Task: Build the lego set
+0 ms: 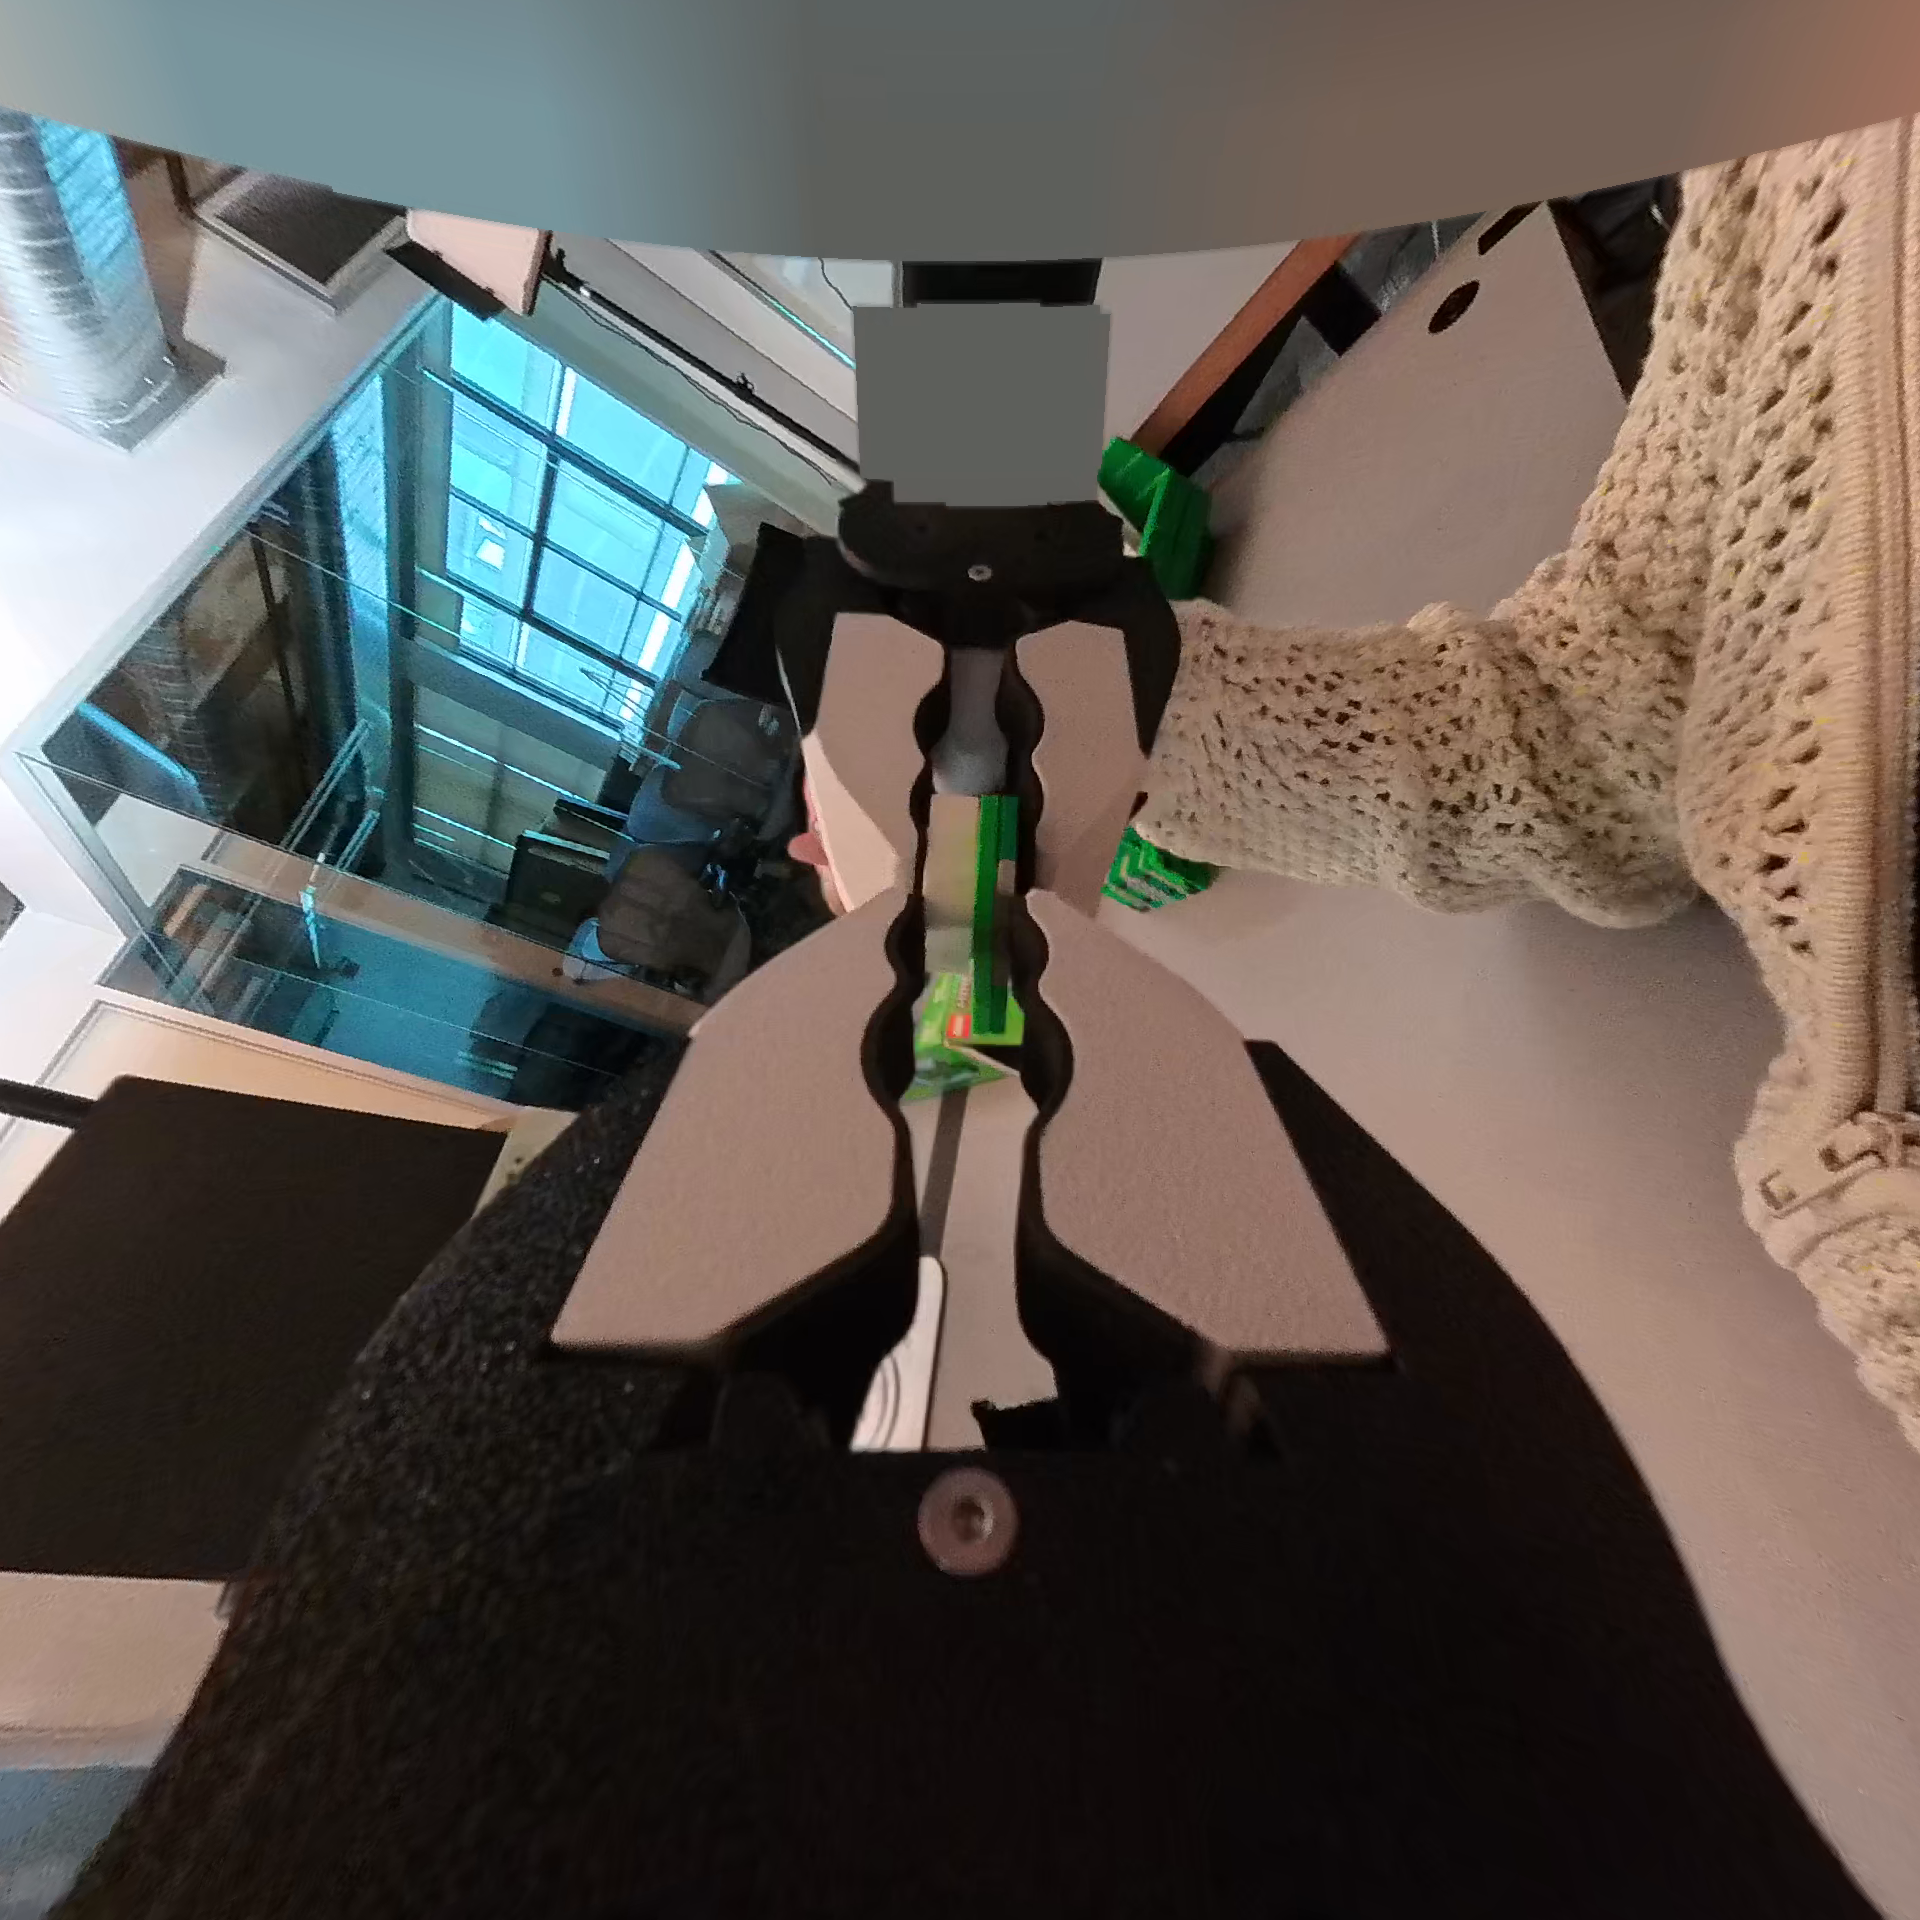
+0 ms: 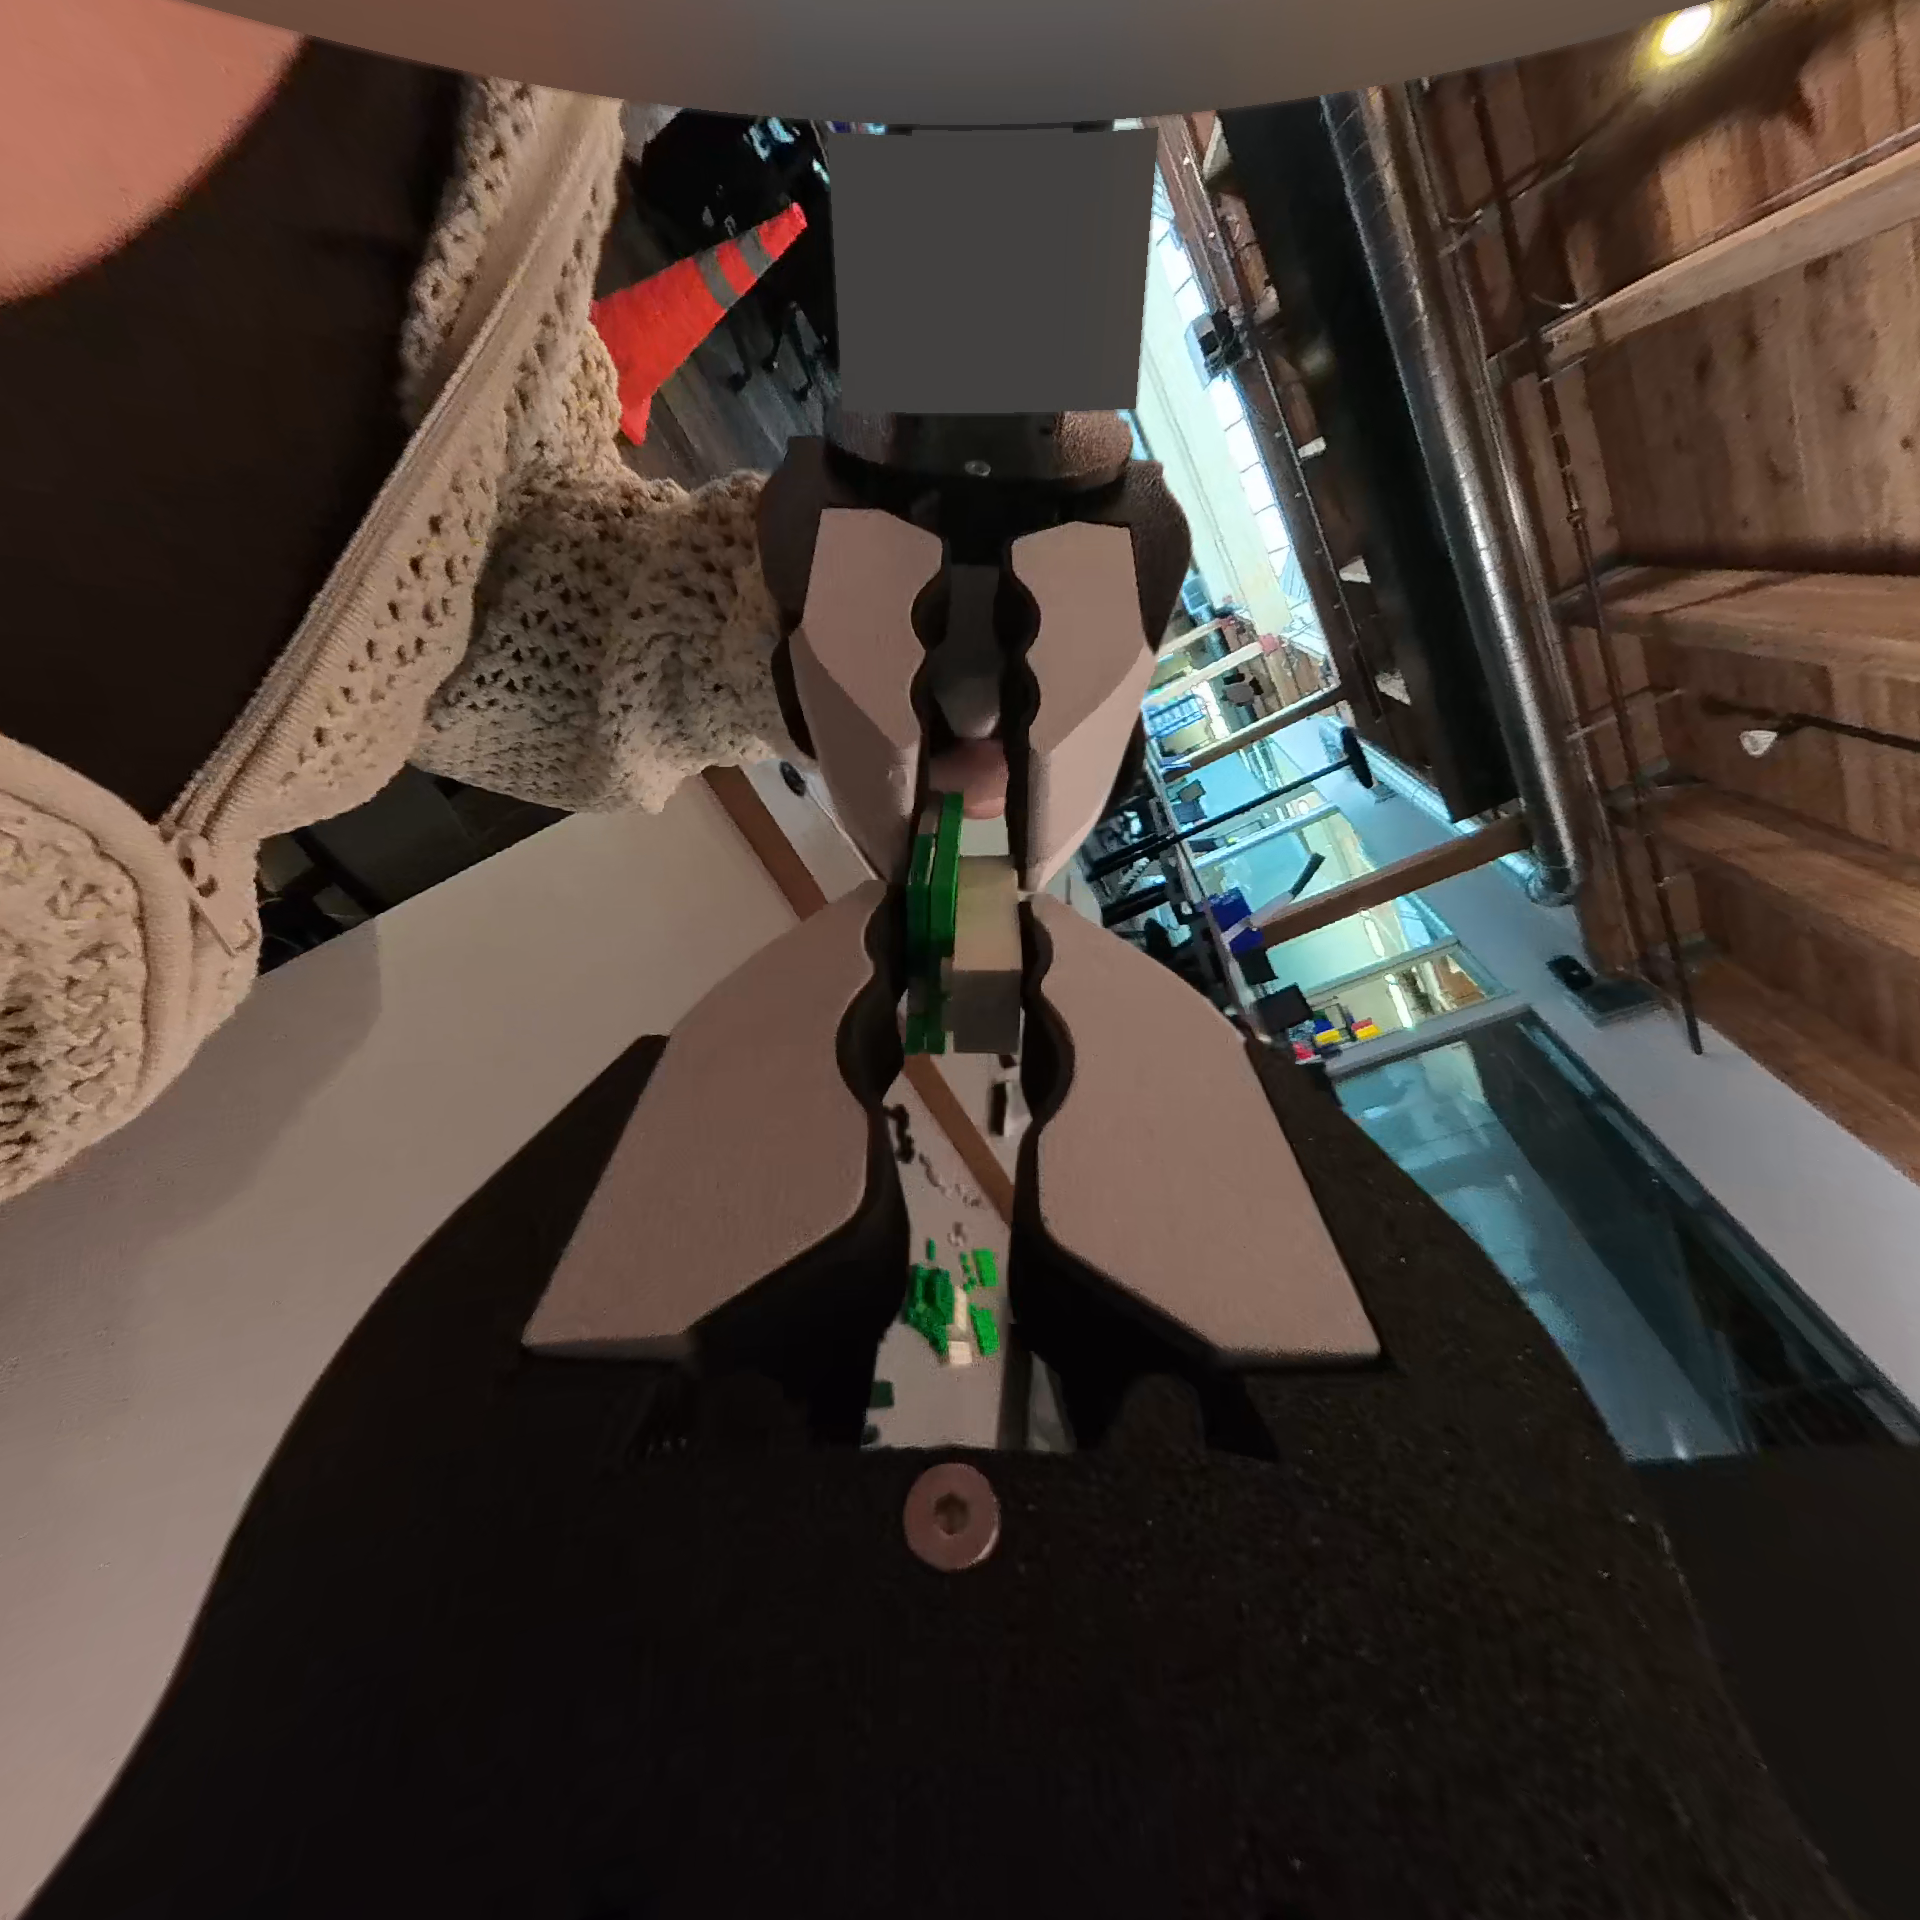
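Both grippers meet tip to tip in mid-air and clamp one small lego assembly of green plates and a grey brick. In the left wrist view my left gripper (image 1: 971, 909) is shut on the assembly (image 1: 987, 883), and the right gripper (image 1: 971, 821) grips its far end. In the right wrist view my right gripper (image 2: 954, 906) is shut on the green plates (image 2: 928, 904) and grey brick (image 2: 985, 1003), and the left gripper (image 2: 961, 831) faces it. Both views are rolled sideways.
A white table (image 1: 1351, 1039) lies below, also in the right wrist view (image 2: 468, 1039). A green lego box (image 1: 956, 1055) and loose green and white pieces (image 2: 951, 1299) lie on it. A cream knit sleeve (image 1: 1455, 748) is close. An orange cone (image 2: 707, 301) stands far off. Only a small space, under 4 cm, lies between the two pairs of fingers.
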Action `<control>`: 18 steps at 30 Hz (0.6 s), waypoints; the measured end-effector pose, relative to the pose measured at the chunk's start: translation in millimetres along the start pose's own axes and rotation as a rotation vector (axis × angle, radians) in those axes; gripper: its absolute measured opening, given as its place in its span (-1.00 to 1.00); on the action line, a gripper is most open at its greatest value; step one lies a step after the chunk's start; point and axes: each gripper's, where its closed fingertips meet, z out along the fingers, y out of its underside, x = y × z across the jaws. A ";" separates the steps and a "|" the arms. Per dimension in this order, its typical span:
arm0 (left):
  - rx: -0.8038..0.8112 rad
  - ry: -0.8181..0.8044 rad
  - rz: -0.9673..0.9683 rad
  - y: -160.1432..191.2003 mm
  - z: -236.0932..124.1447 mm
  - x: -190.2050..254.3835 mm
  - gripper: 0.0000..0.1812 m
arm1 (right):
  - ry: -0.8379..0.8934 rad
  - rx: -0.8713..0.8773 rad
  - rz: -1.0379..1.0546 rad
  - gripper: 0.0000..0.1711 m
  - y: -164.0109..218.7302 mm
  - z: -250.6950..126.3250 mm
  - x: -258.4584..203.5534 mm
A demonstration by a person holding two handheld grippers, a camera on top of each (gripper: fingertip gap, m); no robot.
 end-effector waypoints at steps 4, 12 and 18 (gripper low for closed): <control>0.085 -0.027 -0.018 -5.0 -2.1 -3.1 -0.83 | 0.036 0.044 0.000 -0.78 -5.8 1.1 4.5; 0.315 -0.027 -0.206 -11.3 -11.1 -13.4 -0.83 | 0.078 0.156 0.081 -0.76 -15.3 3.9 15.8; 0.576 -0.058 -0.439 -15.4 -23.8 -32.4 -0.83 | 0.185 0.235 0.164 -0.69 -20.2 2.3 36.4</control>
